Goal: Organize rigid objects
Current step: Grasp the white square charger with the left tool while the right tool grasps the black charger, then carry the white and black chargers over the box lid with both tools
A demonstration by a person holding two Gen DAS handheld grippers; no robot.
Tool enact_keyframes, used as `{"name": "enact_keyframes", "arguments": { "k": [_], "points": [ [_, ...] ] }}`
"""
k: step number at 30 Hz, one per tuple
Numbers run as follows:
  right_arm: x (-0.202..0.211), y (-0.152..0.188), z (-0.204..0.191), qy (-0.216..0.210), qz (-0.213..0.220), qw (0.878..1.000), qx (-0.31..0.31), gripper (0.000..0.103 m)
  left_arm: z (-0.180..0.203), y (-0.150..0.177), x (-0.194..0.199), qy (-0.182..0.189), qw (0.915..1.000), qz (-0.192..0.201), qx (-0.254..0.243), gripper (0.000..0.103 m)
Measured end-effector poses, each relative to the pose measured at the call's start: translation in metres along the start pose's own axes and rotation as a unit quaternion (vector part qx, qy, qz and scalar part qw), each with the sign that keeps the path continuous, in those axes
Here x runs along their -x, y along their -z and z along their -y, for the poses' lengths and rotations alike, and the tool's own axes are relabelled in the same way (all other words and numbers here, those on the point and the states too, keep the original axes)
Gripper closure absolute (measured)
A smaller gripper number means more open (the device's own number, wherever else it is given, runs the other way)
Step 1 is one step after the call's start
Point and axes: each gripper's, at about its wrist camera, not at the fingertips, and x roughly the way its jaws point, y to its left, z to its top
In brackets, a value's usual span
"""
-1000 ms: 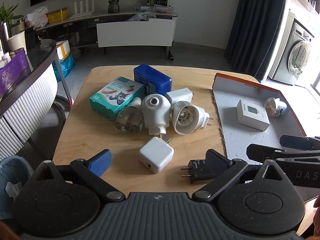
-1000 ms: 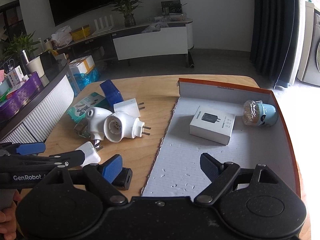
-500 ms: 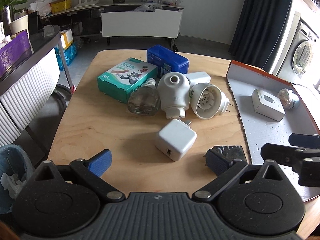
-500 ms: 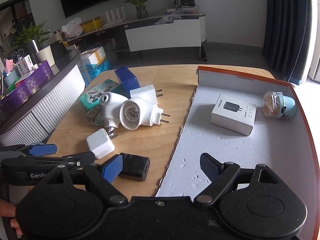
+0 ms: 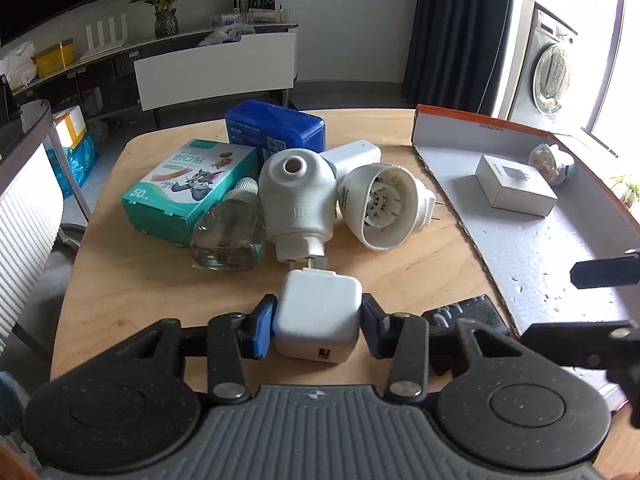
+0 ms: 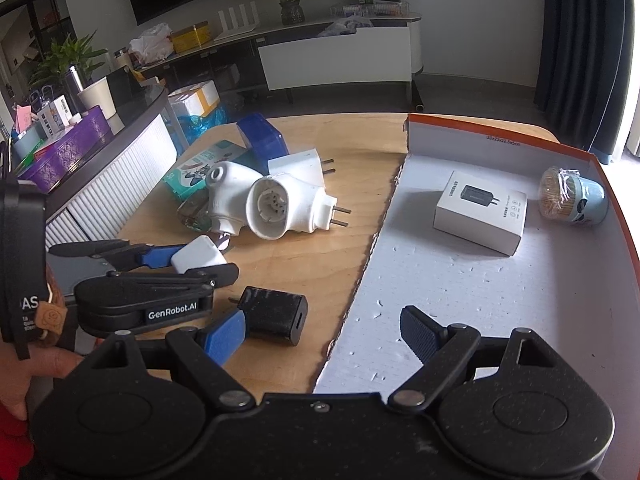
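My left gripper [image 5: 316, 322] is shut on a white square charger [image 5: 318, 316] that rests on the wooden table [image 5: 132, 288]; it also shows in the right wrist view [image 6: 198, 256]. My right gripper [image 6: 324, 334] is open and empty over the near edge of the orange-rimmed cardboard tray [image 6: 500, 308]. A black charger [image 6: 276, 314] lies beside its left finger [image 6: 224, 336]. Behind the white charger lie two white plug-in devices [image 5: 298, 196] [image 5: 380, 204], a clear bottle [image 5: 228, 236], a white adapter [image 5: 354, 156], a teal box [image 5: 192, 184] and a blue box [image 5: 274, 130].
The tray [image 5: 540, 248] holds a white charger box [image 6: 480, 214] and a blue toothpick jar [image 6: 572, 200]. A curved counter [image 6: 100, 168] with cups and boxes stands left of the table. A washing machine [image 5: 552, 76] stands at the far right.
My left gripper has moved forward and closed its fingers on the white square charger. The right gripper has stayed open over the tray edge.
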Motion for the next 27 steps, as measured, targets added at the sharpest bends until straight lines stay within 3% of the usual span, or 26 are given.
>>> {"name": "enact_keyframes", "arguments": {
  "k": [8,15,17,18,27],
  "points": [
    [-0.029,-0.002,-0.019,-0.012,-0.031,0.999,0.002,0.003,-0.013,0.007,0.027,-0.008,0.9988,0.013,0.047,0.061],
    [-0.052,-0.006,-0.036,-0.013,-0.041,0.999,-0.003,0.005,-0.028,0.008,0.039,-0.046,0.9958,0.021,0.076,0.061],
    [-0.056,-0.004,-0.045,0.011,-0.037,0.999,0.022,0.011,-0.029,0.008,0.039,-0.05,0.9956,0.022,0.077,0.061],
    [-0.057,-0.004,-0.049,0.022,-0.034,0.999,0.031,0.026,-0.029,0.007,0.038,-0.049,0.9954,0.021,0.08,0.061],
    [-0.04,-0.008,-0.044,0.021,0.0,1.0,0.019,0.026,-0.024,0.002,0.046,-0.052,0.9946,0.03,0.085,0.061]
  ]
}}
